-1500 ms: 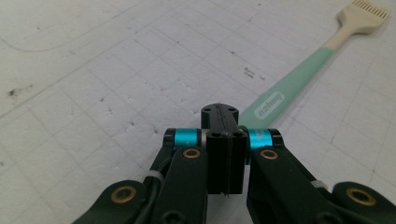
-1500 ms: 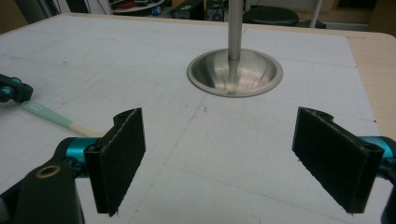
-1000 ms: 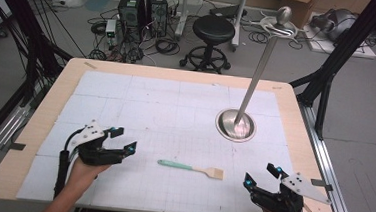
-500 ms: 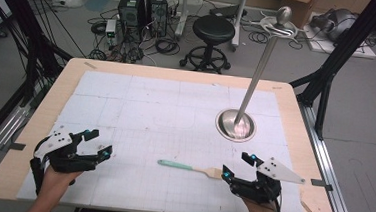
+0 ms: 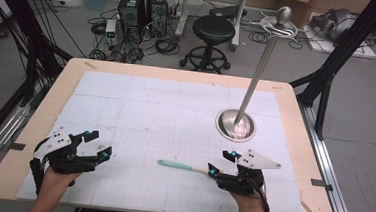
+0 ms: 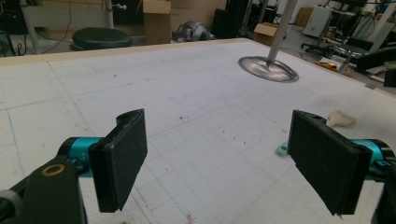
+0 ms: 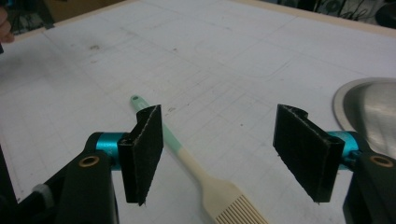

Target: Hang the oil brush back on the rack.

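A pastry brush (image 5: 182, 166) with a mint-green handle and a cream bristle head lies flat on the white mat near the front edge. My right gripper (image 5: 221, 163) is open at its bristle end. In the right gripper view the brush (image 7: 187, 158) runs between the two jaws of the right gripper (image 7: 223, 151), close to the left one, with the bristles toward the camera. My left gripper (image 5: 98, 144) stands open at the front left, well apart from the brush. In its own view the left gripper (image 6: 222, 163) holds nothing, and the brush (image 6: 338, 119) shows behind the right jaw.
A metal stand with a round dish base (image 5: 236, 124) and a tall slanted pole topped by a ball (image 5: 284, 15) stands at the right back of the mat. The wooden table edge (image 5: 16, 174) frames the mat. A stool and cables lie on the floor beyond.
My right gripper has slid left from the table's right front corner to the brush's bristle end. My left gripper shifted left toward the table edge and has since held still.
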A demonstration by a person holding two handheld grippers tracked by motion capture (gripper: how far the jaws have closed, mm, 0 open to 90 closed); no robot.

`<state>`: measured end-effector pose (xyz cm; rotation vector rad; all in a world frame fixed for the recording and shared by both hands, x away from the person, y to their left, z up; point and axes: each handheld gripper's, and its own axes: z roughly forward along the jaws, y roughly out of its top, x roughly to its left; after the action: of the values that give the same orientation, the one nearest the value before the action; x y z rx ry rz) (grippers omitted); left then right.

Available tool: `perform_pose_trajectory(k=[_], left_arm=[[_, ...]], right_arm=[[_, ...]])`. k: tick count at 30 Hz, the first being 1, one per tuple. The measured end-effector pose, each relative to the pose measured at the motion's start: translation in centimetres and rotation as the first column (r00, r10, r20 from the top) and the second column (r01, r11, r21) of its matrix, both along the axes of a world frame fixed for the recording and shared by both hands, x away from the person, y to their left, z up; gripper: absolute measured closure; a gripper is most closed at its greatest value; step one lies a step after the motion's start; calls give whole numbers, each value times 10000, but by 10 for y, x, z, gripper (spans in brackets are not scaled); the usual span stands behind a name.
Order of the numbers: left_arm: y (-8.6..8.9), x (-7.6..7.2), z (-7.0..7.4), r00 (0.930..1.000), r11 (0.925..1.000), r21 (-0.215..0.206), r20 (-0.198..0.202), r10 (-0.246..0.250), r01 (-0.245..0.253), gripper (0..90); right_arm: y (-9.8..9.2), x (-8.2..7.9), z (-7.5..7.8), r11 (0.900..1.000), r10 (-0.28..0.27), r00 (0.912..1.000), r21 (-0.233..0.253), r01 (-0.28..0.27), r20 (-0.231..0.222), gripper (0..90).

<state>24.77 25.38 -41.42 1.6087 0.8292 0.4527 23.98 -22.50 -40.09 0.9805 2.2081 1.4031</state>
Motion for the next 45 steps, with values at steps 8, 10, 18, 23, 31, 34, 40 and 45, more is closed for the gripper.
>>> perform_pose_trajectory(k=[8, 10, 18, 23, 31, 34, 40, 45], left_arm=[[1, -1, 0, 9999, 9999, 133, -114, -17, 19, 206], [0, -1, -1, 9999, 9999, 138, -155, -63, 65, 207], [-3, -1, -2, 9994, 9995, 234, -263, -216, 222, 212], [-4, -1, -2, 9992, 9994, 274, -329, -215, 224, 214], [-4, 0, -3, 9992, 9997, 120, -338, -226, 230, 215], [-4, 0, -3, 9991, 9996, 146, -356, -224, 229, 215], [-5, 0, -3, 9990, 9997, 155, -395, -193, 199, 217], [-5, 0, -4, 9989, 9996, 177, -432, -205, 213, 220]], right_arm=[[21, 25, -14, 9914, 873, 9942, -925, -929, -623, 405], [25, 28, -16, 9851, 1168, 9902, -1178, -1254, -766, 433], [35, 41, -29, 9393, 2366, 9578, -2135, -2684, -1633, 578], [41, 47, -35, 9138, 2777, 9384, -2448, -3240, -2057, 646], [39, 54, -39, 9010, 3115, 9208, -2350, -3647, -2348, 773], [40, 53, -39, 8976, 3177, 9190, -2384, -3709, -2334, 797], [41, 50, -38, 9101, 2907, 9243, -2266, -3469, -2474, 813], [44, 44, -37, 9138, 2713, 9300, -2372, -3298, -2478, 834]])
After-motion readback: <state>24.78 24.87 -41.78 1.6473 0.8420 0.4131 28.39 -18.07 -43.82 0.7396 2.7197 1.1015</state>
